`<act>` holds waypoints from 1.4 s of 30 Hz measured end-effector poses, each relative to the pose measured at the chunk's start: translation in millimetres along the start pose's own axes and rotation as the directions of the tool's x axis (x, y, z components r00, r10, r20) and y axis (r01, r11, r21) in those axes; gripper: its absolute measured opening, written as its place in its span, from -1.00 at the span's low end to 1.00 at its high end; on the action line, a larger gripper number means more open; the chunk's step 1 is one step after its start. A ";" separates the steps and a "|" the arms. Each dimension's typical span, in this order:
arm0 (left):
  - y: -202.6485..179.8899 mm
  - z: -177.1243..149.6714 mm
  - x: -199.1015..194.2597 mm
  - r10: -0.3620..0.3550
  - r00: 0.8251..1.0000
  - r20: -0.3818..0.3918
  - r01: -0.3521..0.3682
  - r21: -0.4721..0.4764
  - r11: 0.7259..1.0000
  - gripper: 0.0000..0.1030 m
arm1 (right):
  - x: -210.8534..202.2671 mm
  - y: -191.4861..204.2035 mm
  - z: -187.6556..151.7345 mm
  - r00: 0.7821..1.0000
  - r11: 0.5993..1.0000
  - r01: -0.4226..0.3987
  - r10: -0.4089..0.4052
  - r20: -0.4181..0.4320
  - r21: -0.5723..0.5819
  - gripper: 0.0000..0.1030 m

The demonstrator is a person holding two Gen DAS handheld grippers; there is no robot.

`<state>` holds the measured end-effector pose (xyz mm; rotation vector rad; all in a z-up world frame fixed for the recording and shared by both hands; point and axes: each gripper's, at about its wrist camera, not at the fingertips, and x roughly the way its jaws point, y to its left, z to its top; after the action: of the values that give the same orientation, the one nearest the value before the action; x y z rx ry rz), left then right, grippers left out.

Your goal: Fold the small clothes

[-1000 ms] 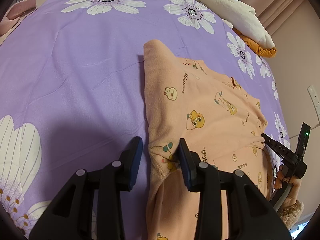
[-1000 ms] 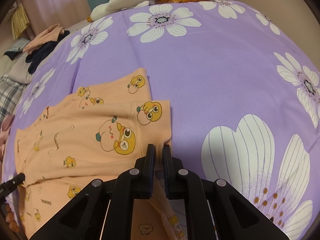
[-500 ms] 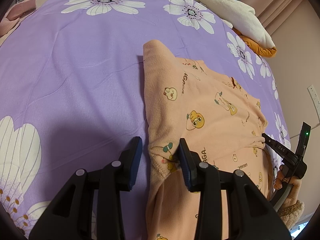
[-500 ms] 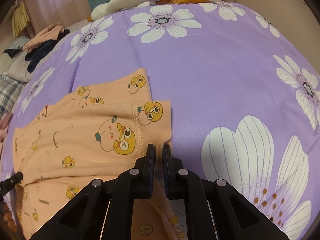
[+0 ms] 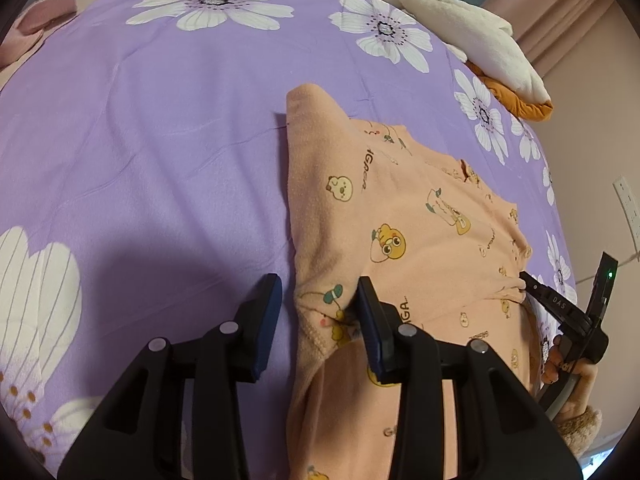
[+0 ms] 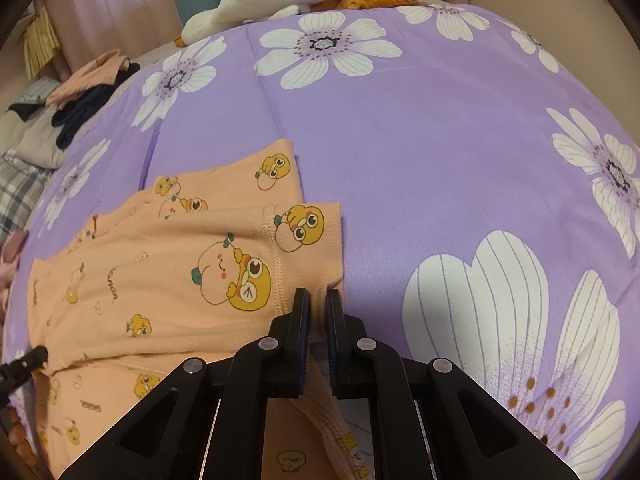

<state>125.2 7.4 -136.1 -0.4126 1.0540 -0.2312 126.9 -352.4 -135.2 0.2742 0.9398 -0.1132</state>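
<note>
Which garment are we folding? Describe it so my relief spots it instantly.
On the purple flowered bedspread, nearest the cameras, lies the peach pyjama top. Unlike the dark clothes pile at the far edge, it carries yellow cartoon ducks.

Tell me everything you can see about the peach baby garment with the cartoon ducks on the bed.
The peach fleece-like baby garment printed with yellow cartoon ducks lies partly folded on the purple flowered bedspread, one layer doubled over another. A stitched seam runs near its edge. The right gripper pinches one corner; the left gripper is open, straddling the opposite edge.
</note>
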 end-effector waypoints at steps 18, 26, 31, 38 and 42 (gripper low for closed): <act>-0.9 -85.3 -84.7 0.001 0.997 0.078 0.001 -0.021 1.000 0.54 | -83.5 -12.6 -52.0 0.984 0.984 -0.176 0.177 0.036 -0.014 0.35; 1.9 -106.9 -81.3 -0.033 0.999 0.035 0.035 -0.040 0.999 0.50 | -87.1 -21.8 -92.6 0.985 0.986 -0.168 0.168 -0.031 0.002 0.35; -6.2 -112.3 -74.2 -0.034 0.999 0.003 0.034 -0.014 0.999 0.42 | -88.2 -25.1 -114.8 0.986 0.987 -0.157 0.157 -0.054 0.018 0.35; -11.3 -120.0 -68.0 -0.050 0.999 -0.019 0.050 -0.011 0.999 0.35 | -92.5 -19.0 -124.1 0.981 0.983 -0.185 0.185 -0.059 0.001 0.35; -16.1 -123.2 -65.4 -0.046 0.999 -0.024 0.046 0.007 0.999 0.32 | -91.8 -11.5 -129.8 0.975 0.977 -0.212 0.210 -0.073 -0.014 0.33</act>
<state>-14.1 -9.2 -129.9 -0.4287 1.0674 -0.2810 -30.7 -329.0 -135.4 0.3586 0.9768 0.1027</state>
